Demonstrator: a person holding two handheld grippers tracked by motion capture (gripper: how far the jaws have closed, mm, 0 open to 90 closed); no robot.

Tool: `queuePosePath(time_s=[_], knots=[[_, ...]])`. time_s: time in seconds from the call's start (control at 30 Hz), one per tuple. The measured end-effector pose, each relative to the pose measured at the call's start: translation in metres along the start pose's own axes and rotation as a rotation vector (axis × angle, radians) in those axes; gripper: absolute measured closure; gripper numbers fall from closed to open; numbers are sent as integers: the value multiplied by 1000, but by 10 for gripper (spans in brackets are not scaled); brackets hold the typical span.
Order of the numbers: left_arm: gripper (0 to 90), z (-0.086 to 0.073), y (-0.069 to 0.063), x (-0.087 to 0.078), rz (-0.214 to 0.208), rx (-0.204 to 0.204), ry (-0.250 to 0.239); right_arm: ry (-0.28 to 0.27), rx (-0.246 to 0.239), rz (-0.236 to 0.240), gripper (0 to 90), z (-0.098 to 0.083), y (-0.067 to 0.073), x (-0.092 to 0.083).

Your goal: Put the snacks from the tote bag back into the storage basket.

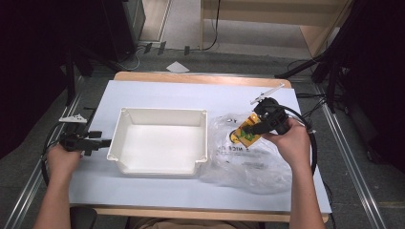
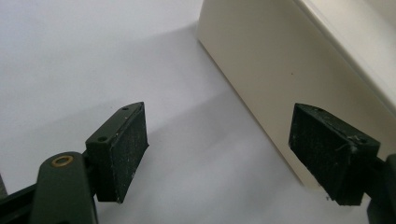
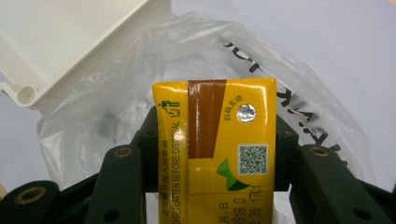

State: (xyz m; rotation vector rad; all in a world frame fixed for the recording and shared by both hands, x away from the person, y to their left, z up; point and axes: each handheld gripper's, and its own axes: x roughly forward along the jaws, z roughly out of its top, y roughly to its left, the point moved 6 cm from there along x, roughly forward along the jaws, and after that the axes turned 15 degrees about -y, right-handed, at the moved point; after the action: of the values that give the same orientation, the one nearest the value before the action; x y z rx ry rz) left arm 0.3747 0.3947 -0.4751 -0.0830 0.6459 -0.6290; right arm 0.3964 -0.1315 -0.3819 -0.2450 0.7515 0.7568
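Presently on the table (image 1: pixel 143 90), listed as they stand:

Item: yellow drink carton (image 3: pixel 215 140), clamped between the jaws of the right gripper (image 1: pixel 255 128), pads pressing on its two sides; it is held above the clear plastic bag (image 1: pixel 248 162), just right of the white tray (image 1: pixel 129 143).

Item: left gripper (image 1: pixel 98 142), jaws wide apart with nothing between them, resting low on the white table cover beside the tray's outer left wall (image 2: pixel 261 79).

Item: white tray, nothing in it.

Risks, as judged: the carton is glossy and soft-sided, so a hard squeeze may buckle it, a light one let it slip. The bag's loose film lies just under the carton and could catch and be dragged along. The tray's near corner is close enough to be clipped on the way across.
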Motion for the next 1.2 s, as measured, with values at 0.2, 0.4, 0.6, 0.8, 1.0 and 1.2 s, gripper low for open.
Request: queuePosePath(time_s=[0.2, 0.4, 0.6, 0.8, 1.0, 1.2], knots=[[208, -1, 0, 0, 3, -2, 1, -16, -10, 16, 540, 8, 7, 1], [208, -2, -1, 0, 1, 0, 4, -5, -31, 8, 540, 12, 14, 3], [208, -2, 0, -2, 1, -8, -6, -3, -38, 25, 539, 15, 21, 5], [208, -1, 0, -2, 0, -6, -9, -6, -42, 28, 539, 20, 29, 5], [208, -1, 1, -3, -1, -9, -12, -5, -53, 40, 539, 23, 35, 8], [208, -1, 0, -1, -3, -5, -5, -3, -63, 37, 539, 26, 40, 9]])
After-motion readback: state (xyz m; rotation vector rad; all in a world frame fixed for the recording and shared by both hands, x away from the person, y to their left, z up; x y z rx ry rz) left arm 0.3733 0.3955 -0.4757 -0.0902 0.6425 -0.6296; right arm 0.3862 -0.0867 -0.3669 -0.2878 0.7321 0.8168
